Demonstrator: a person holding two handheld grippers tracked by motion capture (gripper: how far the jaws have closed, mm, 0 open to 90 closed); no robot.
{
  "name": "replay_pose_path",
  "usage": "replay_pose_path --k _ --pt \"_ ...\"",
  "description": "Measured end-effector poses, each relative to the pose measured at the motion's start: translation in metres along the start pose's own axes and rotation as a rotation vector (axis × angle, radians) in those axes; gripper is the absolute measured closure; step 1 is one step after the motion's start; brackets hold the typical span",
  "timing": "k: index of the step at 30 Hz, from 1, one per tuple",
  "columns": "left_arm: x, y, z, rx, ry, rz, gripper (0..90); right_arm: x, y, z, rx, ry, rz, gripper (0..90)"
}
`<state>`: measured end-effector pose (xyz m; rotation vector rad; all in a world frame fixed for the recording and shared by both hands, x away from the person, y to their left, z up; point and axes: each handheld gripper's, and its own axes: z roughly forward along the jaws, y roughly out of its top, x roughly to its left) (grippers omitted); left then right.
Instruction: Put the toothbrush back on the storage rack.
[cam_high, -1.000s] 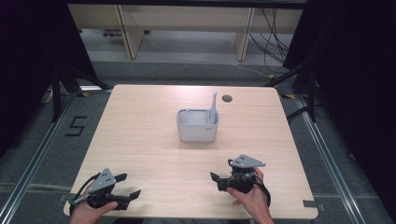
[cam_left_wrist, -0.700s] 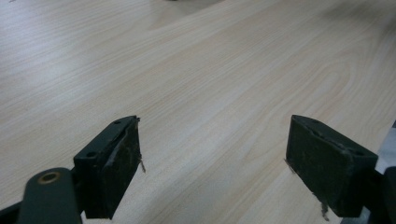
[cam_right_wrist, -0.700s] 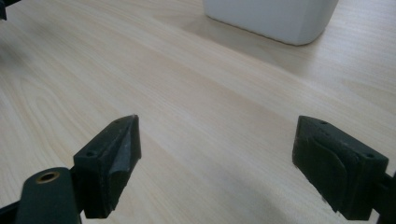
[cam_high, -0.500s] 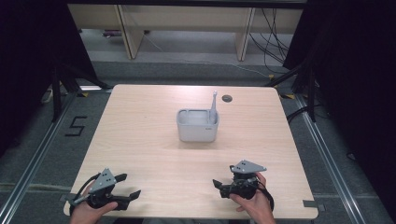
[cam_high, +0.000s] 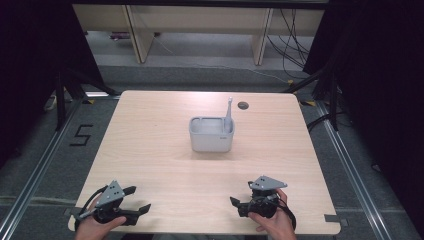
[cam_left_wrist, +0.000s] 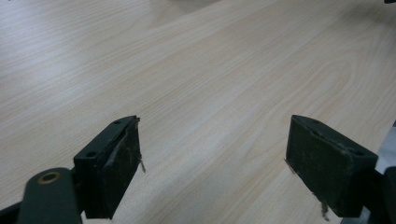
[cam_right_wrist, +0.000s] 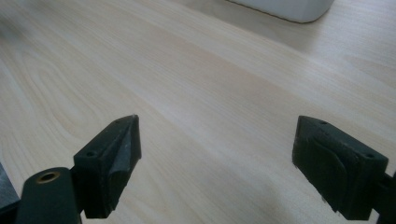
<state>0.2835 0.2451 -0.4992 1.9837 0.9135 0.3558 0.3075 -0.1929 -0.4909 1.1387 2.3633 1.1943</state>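
Two grippers, your left gripper (cam_high: 137, 200) and right gripper (cam_high: 239, 197), rest spread wide at the near table (cam_high: 160, 135) edge, well apart from the centred grey container (cam_high: 211, 136). A floor marking (cam_high: 80, 135) reads "5".

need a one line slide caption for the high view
Two hand-held grippers, left gripper and right gripper, rest open near the table edge, facing a white container holding an upright utensil.

— What colour is the table (cam_high: 165, 150)?
— Pale wood, with a fine light grain and a small dark round hole (cam_high: 243, 105).
— And the tub (cam_high: 211, 140)?
— Light grey, like the handle (cam_high: 229, 112) standing in it.
— The grippers?
— Left gripper (cam_high: 134, 200) and right gripper (cam_high: 239, 194) are black, each topped by a grey plate.
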Motion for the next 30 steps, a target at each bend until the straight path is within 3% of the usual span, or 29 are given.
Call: replay_pose_path --k 2,6,7,11,13,16,21,22,30 --pt "0.0000 0.0000 -0.0001 0.001 0.000 0.001 17.4 0.0002 -0.0005 -0.0018 0.006 -0.025 -0.013 16.2" --pt "-0.0002 0.0000 -0.0003 0.000 0.004 0.001 17.3 0.0031 -0.0021 -0.0030 0.015 -0.027 0.007 16.3" --pt "-0.0001 0.0000 -0.0004 0.001 0.004 0.002 17.4 0.0015 -0.0024 -0.0029 0.013 -0.025 -0.012 16.3" --pt "0.0000 0.0001 -0.0003 -0.001 0.002 0.001 17.4 0.0001 -0.0027 -0.0032 0.025 -0.003 -0.011 16.3" --pt "0.0000 0.0001 -0.0005 0.000 0.002 0.003 17.4 0.0008 -0.0032 -0.0034 0.017 -0.023 -0.005 16.3" --pt "0.0002 0.0001 -0.0004 -0.002 0.002 0.001 17.4 0.0006 -0.0033 -0.0026 0.020 -0.008 -0.011 16.3" --pt "0.0000 0.0000 -0.0004 -0.006 0.001 -0.001 17.4 0.0017 -0.0032 -0.0025 0.027 -0.023 -0.012 16.3" --pt "0.0001 0.0000 -0.0004 -0.006 0.001 -0.001 17.3 0.0032 -0.0034 -0.0029 0.031 -0.024 0.010 16.3" --pt "0.0002 -0.0004 -0.0010 -0.005 0.002 0.000 17.3 0.0007 -0.0030 -0.0016 0.024 -0.022 -0.020 16.4"
